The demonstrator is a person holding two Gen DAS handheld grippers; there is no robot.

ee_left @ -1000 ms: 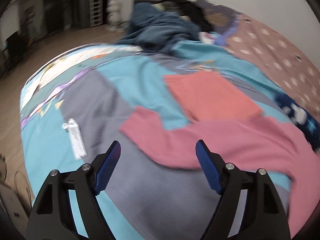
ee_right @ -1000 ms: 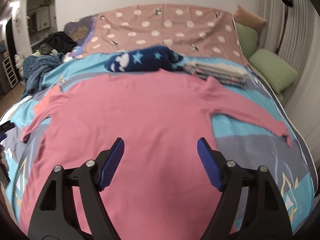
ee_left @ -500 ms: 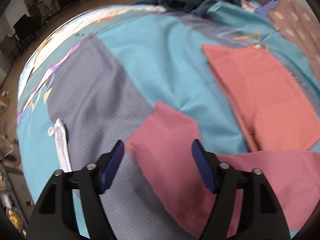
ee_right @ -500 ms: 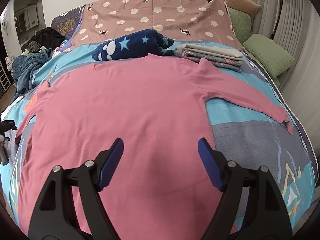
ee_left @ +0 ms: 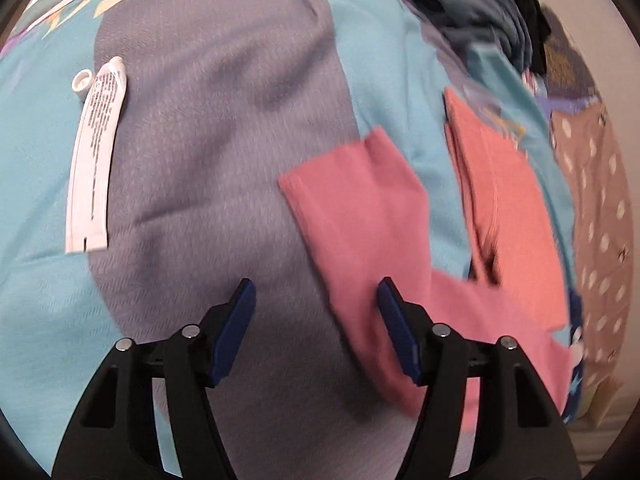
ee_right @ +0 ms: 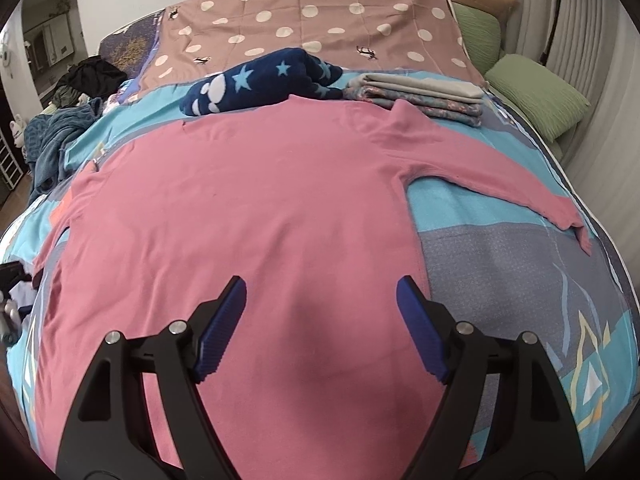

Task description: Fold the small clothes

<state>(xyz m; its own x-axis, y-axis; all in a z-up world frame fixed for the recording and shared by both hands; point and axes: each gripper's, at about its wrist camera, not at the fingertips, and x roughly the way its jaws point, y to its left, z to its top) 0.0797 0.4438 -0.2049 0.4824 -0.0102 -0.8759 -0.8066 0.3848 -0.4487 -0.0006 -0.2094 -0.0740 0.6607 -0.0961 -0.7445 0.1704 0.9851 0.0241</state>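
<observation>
Claws first: the left gripper (ee_left: 314, 292), black-framed with blue ribbed pads, hangs low over the bed, and its jaws have just been closing, though a clear gap still stands between them. In that gap lie grey bedcover and the near edge of a sleeve of the pink long-sleeved knit top (ee_left: 360, 224); the pads do not press on the cloth. The right-hand blue pad (ee_left: 394, 332) sits over the sleeve's edge, the left-hand one over bare grey cover.

Beyond the sleeve, a folded salmon-orange garment (ee_left: 508, 208) lies flat on the patchwork turquoise and grey bedspread (ee_left: 208, 128), its near corner touching or overlapping the pink top. Well to the left lies a white squeeze tube with black print (ee_left: 94, 156), cap pointing away. A heap of dark blue-grey clothes (ee_left: 460, 4) fills the far edge.

The right gripper (ee_right: 320, 302) is spread wide and grips nothing, poised above the body of the pink top (ee_right: 260, 200), which is laid out flat with both sleeves out to the sides. At the top's far edge sit a navy fleece bundle with pale stars (ee_right: 260, 80) and, beside it, a stack of folded grey and floral cloths (ee_right: 420, 96). Behind them stretches a brown sheet with cream polka dots (ee_right: 312, 12), and green pillows (ee_right: 536, 100) lie at the right.
</observation>
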